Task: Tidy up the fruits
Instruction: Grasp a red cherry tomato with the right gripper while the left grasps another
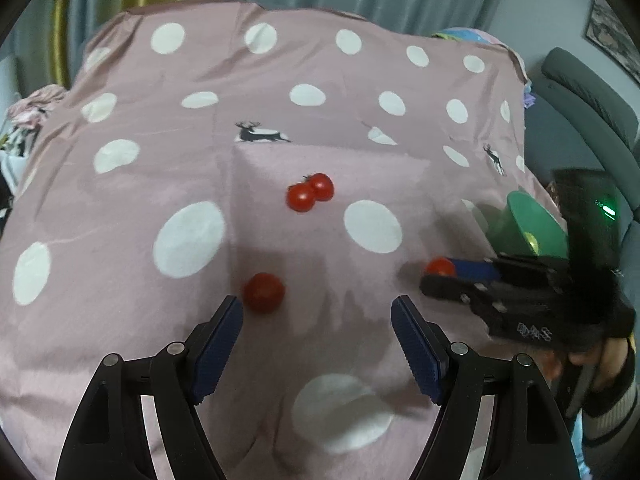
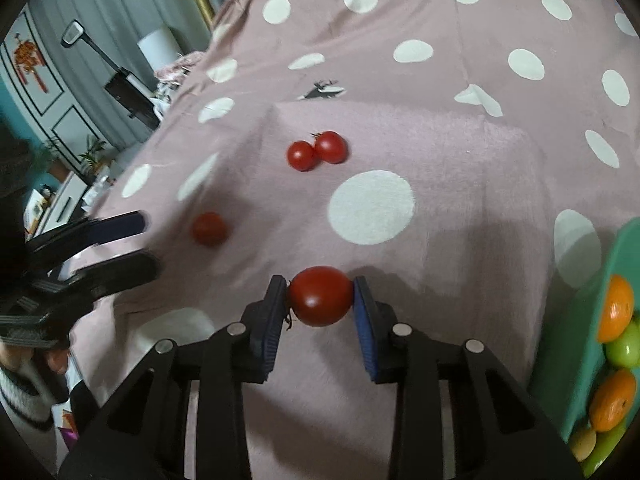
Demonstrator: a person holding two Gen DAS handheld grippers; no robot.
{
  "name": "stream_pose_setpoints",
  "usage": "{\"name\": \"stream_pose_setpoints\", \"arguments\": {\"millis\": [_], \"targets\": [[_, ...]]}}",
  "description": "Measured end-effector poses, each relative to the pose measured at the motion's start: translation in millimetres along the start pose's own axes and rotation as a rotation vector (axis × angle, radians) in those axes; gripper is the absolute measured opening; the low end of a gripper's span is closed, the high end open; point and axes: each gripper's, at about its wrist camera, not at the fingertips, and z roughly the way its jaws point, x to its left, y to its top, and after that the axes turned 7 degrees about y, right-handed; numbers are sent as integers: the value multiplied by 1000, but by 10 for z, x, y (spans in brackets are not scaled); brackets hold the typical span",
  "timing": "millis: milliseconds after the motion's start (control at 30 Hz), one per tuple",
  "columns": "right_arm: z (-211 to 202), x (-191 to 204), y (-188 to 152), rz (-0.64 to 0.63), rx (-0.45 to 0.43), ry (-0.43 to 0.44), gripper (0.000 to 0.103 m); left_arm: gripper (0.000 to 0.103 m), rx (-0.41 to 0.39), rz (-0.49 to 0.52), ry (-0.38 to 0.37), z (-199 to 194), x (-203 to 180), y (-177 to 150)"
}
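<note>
My right gripper (image 2: 320, 294) is shut on a red tomato (image 2: 320, 296), held just above the pink dotted cloth (image 2: 460, 152); it also shows at the right of the left wrist view (image 1: 438, 274), with the tomato (image 1: 440, 267) between its tips. My left gripper (image 1: 318, 312) is open and empty, with a loose tomato (image 1: 264, 293) just beyond its left finger; that tomato also shows in the right wrist view (image 2: 209, 229). Two tomatoes (image 1: 310, 193) lie touching each other farther back, also seen in the right wrist view (image 2: 317, 150). A green bowl (image 2: 580, 360) at the right holds oranges (image 2: 616, 308) and green fruit.
The cloth (image 1: 280, 120) covers a raised box shape in the table's middle. The bowl (image 1: 528, 226) stands near the table's right edge. A grey chair (image 1: 588, 92) is beyond that edge. Curtains and furniture lie behind the table.
</note>
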Motion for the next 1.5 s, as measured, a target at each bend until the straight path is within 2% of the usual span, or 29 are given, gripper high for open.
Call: {"name": "stream_pose_setpoints", "arguments": {"millis": [367, 433, 667, 767, 833, 1033, 1167, 1267, 1367, 1500], "targets": [[-162, -15, -184, 42, -35, 99, 34, 74, 95, 47, 60, 439, -99, 158], [-172, -25, -187, 47, -41, 112, 34, 74, 101, 57, 90, 480, -85, 172], [-176, -63, -199, 57, -53, 140, 34, 57, 128, 68, 141, 563, -46, 194], [-195, -69, -207, 63, -60, 153, 34, 43, 186, 92, 143, 633, -70, 167], [-210, -67, -206, 59, -64, 156, 34, 41, 219, 112, 156, 702, -91, 120], [-182, -97, -205, 61, -53, 152, 36, 39, 206, 105, 157, 700, -117, 123], [-122, -62, -216, 47, -24, 151, 35, 29, 188, 95, 153, 735, -127, 144], [-62, -37, -219, 31, 1, 145, 37, 28, 181, 108, 161, 704, -131, 114], [20, -45, -190, 18, 30, 114, 47, 28, 169, 72, 130, 633, -78, 75], [130, -31, -110, -9, 60, 88, 48, 28, 115, 19, 66, 415, -30, 64]]}}
